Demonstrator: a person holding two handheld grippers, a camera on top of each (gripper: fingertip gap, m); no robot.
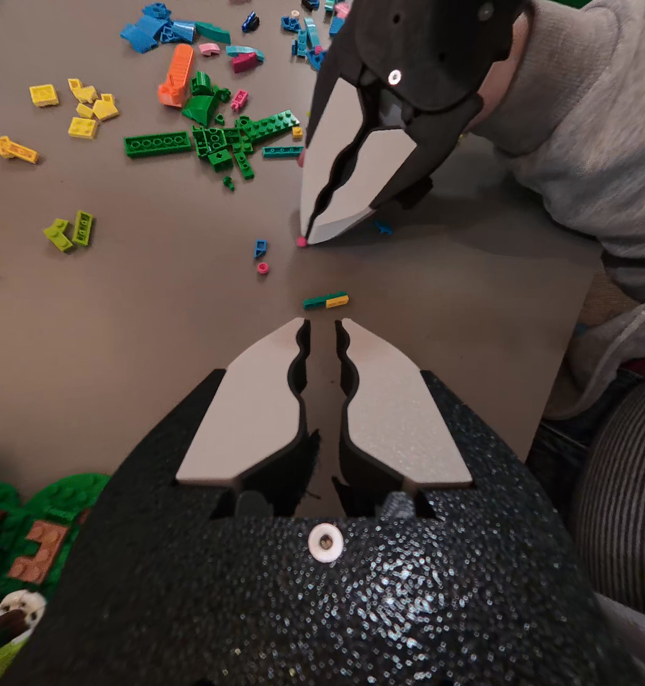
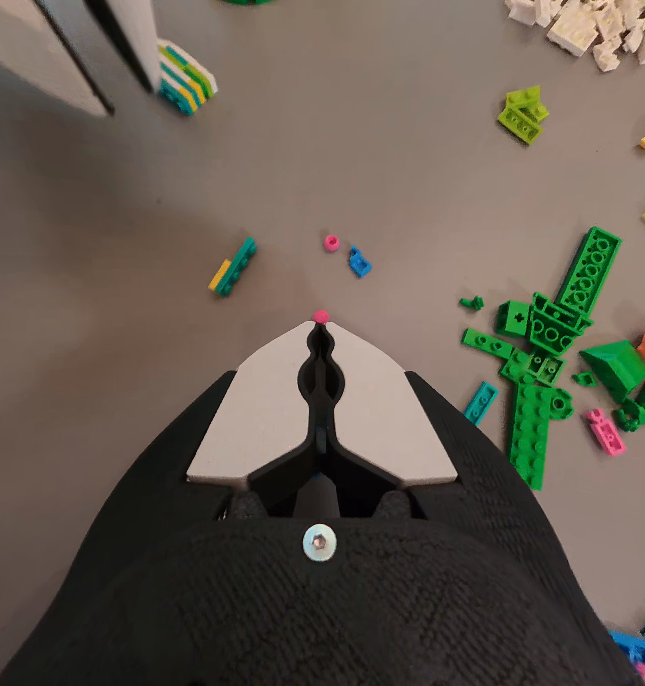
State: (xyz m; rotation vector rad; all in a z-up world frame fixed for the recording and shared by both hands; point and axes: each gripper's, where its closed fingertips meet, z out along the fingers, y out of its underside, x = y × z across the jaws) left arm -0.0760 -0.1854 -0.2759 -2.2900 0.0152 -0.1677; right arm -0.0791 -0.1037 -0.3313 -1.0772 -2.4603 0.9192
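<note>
The right hand-held gripper pinches a tiny round pink plastic stud at its fingertips. The left hand-held gripper hangs spread and holds nothing, just short of a small green-and-yellow brick pair on the grey table.

the right gripper is hiding most of a tiny pink piece at its tips; only a round bit is peeking out, too small to tell its shape. the right gripper's tip is covering part of a little blue piece. the bottom left corner is cutting off a blurry green build. the picture's top edge is slicing through a white brick pile. the other gripper is looking blurry and is hiding part of a striped stack. the bottom right corner is cutting off some blue bricks.
</note>
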